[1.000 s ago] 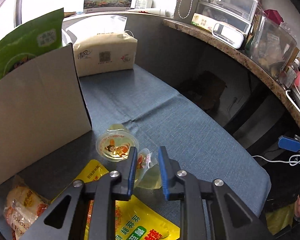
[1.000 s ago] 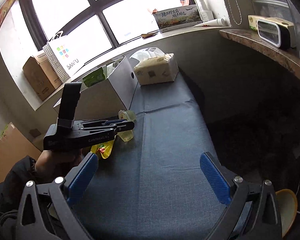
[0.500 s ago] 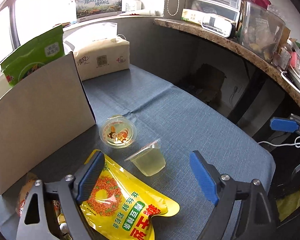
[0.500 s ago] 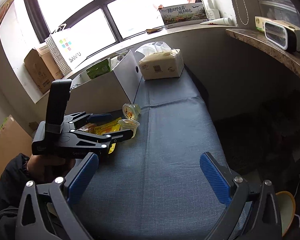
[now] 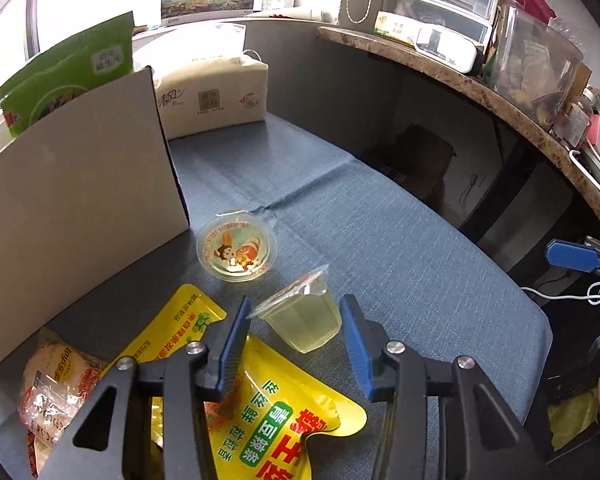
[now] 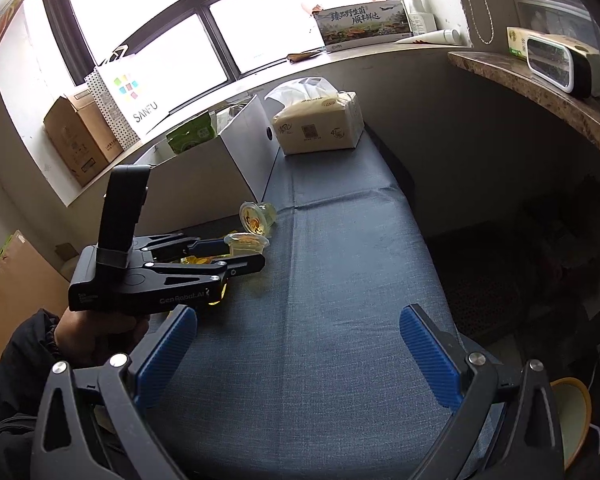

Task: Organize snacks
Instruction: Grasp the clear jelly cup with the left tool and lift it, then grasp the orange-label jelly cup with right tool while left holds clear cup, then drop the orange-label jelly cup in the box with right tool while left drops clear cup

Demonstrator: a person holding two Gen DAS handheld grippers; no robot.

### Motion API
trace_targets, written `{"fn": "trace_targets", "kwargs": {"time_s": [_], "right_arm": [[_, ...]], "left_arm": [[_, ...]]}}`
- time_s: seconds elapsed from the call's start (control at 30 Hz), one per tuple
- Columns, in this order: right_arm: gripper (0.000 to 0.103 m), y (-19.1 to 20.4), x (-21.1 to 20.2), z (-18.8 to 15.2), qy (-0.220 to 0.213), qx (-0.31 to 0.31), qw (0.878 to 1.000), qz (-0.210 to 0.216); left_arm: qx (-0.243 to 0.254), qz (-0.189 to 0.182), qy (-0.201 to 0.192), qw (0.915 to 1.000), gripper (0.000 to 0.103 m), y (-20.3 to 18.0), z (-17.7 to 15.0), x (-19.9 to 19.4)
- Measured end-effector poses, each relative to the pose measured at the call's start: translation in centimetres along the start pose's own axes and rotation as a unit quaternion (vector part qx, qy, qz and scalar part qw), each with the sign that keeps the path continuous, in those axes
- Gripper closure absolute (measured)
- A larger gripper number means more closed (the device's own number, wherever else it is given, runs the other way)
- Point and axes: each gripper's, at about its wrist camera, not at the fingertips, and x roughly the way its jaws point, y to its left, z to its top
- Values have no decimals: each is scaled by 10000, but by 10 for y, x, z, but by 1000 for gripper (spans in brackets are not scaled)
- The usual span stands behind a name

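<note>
One tipped jelly cup [image 5: 304, 316] — lid up-left — between left gripper's [image 5: 296, 334] fingers [image 5: 354, 340].

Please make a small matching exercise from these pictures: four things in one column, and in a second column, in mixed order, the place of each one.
Things:
1. tipped jelly cup
2. cartoon-lid jelly cup
3. green bag
4. tissue pack

Places:
A. standing inside the grey box
B. at the far end of the blue cloth
C. between the fingers of the left gripper
D. on the cloth beside the box's corner

Pairs: 1-C, 2-D, 3-A, 4-B
</note>
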Motion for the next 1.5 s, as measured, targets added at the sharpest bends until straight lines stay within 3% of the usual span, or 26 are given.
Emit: {"fn": "trace_targets", "kwargs": {"time_s": [0.23,0.47,0.6,0.8,0.93,1.0,1.07,1.27,1.5], "right_arm": [[0,10,17,6,102,-213,9997,62],[0,35,67,29,294,-594,9978,80],[0,53,107,48,376,-782,9960,211],[0,68,171,76,651,-1018,9926,-136],[0,59,197,79,920,-694,9932,-148],[8,63,197,78,824,-880,9926,-153],[53,66,194,75,703,-1083,9910,-345],[53,52,177,74,700,-679,9952,-24],[53,68,123,81,221,-828,9956,369]], "left_arm": [[-302,-66,-720,9969,53,18,-6,-65],[-788,180,-1327,9879,53,48,-41,-136],[-1035,258,-1546,9822,53,60,-61,-165],[-1123,431,-1662,9787,53,69,-80,-188],[-1226,465,-1695,9768,53,78,-88,-192],[-1280,464,-1708,9758,53,81,-92,-192],[-1330,423,-1707,9754,53,83,-93,-190],[-1364,419,-1710,9749,53,84,-93,-187],[-1362,597,-1826,9719,52,97,-79,-192]]}}
